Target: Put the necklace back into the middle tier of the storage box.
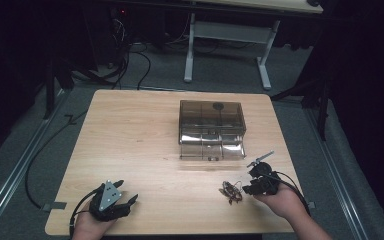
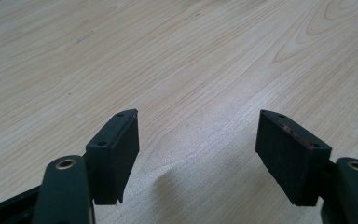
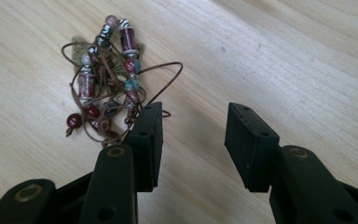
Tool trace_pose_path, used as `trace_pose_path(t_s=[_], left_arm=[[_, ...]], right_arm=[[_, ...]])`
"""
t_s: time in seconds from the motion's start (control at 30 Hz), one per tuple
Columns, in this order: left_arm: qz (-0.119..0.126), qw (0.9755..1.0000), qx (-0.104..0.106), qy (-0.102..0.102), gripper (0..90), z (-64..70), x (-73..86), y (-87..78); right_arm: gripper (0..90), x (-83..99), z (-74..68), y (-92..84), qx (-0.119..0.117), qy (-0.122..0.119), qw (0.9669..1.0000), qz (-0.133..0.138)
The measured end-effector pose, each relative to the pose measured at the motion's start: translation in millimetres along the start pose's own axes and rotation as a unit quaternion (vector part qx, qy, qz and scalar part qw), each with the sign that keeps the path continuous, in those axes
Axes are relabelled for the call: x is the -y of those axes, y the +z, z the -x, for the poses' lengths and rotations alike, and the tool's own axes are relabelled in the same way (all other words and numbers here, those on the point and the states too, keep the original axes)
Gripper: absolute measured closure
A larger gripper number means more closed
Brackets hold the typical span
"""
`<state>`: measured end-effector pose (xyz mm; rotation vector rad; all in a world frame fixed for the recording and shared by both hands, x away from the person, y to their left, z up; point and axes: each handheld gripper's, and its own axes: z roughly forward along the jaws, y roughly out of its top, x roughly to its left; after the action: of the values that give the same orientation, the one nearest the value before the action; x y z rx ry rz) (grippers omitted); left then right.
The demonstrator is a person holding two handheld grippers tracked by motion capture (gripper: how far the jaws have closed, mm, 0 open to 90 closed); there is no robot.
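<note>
High view: beaded necklace (image 1: 231,192) lies in a loose heap on the counter (image 1: 140,145), just beside the tips of the right hand-held gripper (image 1: 250,184), on its left. Smoky plastic drawer box (image 1: 211,129) stands farther out, beyond that gripper, drawers apparently shut. Judgement: work barely begun; the necklace is not yet picked up, and lifting and stowing it, probably in the box, are all left. The right hand rests low at the near edge, gripper pointed toward the heap. The left hand-held gripper (image 1: 125,196) sits well apart at the near left corner, angled right along the counter.

Left gripper view: jaws spread wide, nothing between them, bare wood ahead.

Right gripper view: jaws spread, gap empty. Necklace (image 3: 106,77) lies ahead and left of the left jaw, whose tip hides a few cord loops; contact uncertain. Gripper tilts down toward the counter, offset right of the heap; it would need shifting left to straddle it.
</note>
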<state>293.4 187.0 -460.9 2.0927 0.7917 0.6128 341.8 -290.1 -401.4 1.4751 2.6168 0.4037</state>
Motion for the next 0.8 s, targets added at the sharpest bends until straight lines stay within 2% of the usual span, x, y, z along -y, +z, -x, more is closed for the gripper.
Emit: trace_pose_path(t_s=[0.2, 0.33, 0.47, 0.8], left_arm=[[-0.004, 1.0, 0.001, -0.001, 30.6, -0.3, -0.4, 0.8], [-0.003, 1.0, 0.003, -0.004, 30.5, -0.7, -0.7, 1.6], [-0.004, 1.0, 0.002, -0.001, 30.4, -0.4, -0.8, 1.4], [-0.001, 1.0, 0.005, 0.0, 30.3, -0.4, -0.5, 0.9]], right_arm=[[54.5, -2.9, -6.7, -6.5, -0.005, -0.006, 0.9999, -0.014], [49.7, -4.7, -8.8, -9.1, -0.014, -0.007, 0.9997, -0.017], [43.6, -7.3, -11.6, -7.4, -0.018, -0.011, 0.9996, -0.02], [34.5, -14.0, -28.2, 5.9, -0.016, -0.047, 0.9982, -0.034]])
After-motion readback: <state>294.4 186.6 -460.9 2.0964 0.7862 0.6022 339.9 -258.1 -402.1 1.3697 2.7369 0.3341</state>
